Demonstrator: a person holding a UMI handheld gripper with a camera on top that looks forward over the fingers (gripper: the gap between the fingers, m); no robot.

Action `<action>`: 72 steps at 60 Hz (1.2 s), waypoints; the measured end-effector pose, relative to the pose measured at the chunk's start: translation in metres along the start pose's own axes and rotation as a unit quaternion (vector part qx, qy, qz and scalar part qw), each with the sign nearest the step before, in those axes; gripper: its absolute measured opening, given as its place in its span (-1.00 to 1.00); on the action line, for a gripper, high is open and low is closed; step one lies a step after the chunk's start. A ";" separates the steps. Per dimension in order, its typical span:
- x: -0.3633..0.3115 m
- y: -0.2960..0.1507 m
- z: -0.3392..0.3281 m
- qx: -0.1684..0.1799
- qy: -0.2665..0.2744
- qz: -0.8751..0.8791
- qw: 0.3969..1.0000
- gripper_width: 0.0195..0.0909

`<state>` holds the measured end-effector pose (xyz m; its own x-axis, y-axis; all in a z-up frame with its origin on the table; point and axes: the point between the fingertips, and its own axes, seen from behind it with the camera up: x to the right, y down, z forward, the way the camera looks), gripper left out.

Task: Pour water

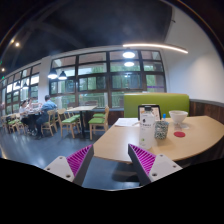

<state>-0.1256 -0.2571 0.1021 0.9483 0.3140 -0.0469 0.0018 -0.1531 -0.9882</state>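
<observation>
My gripper (110,163) hangs open in the air in front of a pale wooden table (130,142), with nothing between its magenta pads (141,160). Well beyond the right finger, a clear glass (161,130) stands on the table. A white bowl-shaped cup (179,118) stands farther back to its right, near a small red disc (180,133). Behind the glass stands a dark upright sign holder (149,114). No bottle or jug shows.
A paper sheet (127,122) lies at the table's far side, before a green bench (155,103). Wooden tables and green-seated chairs (70,121) fill the room to the left. A person (33,111) sits at a far table by the windows. Grey floor lies below the fingers.
</observation>
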 end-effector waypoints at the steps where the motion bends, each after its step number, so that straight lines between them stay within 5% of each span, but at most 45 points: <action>1: 0.000 0.001 0.000 -0.001 0.000 0.005 1.000 0.68; 23: 0.057 -0.005 0.032 -0.020 0.036 -0.042 0.998 0.74; 58: 0.178 -0.038 0.204 0.024 0.121 -0.042 0.992 0.77; 59: 0.178 -0.036 0.208 0.023 0.117 -0.040 0.992 0.75; 62: 0.177 -0.025 0.220 0.014 0.115 -0.025 0.993 0.03; 72: 0.178 -0.031 0.220 0.052 0.145 -0.013 0.988 0.02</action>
<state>-0.0271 0.0098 0.0923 0.9994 0.0331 0.0070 0.0085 -0.0476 -0.9988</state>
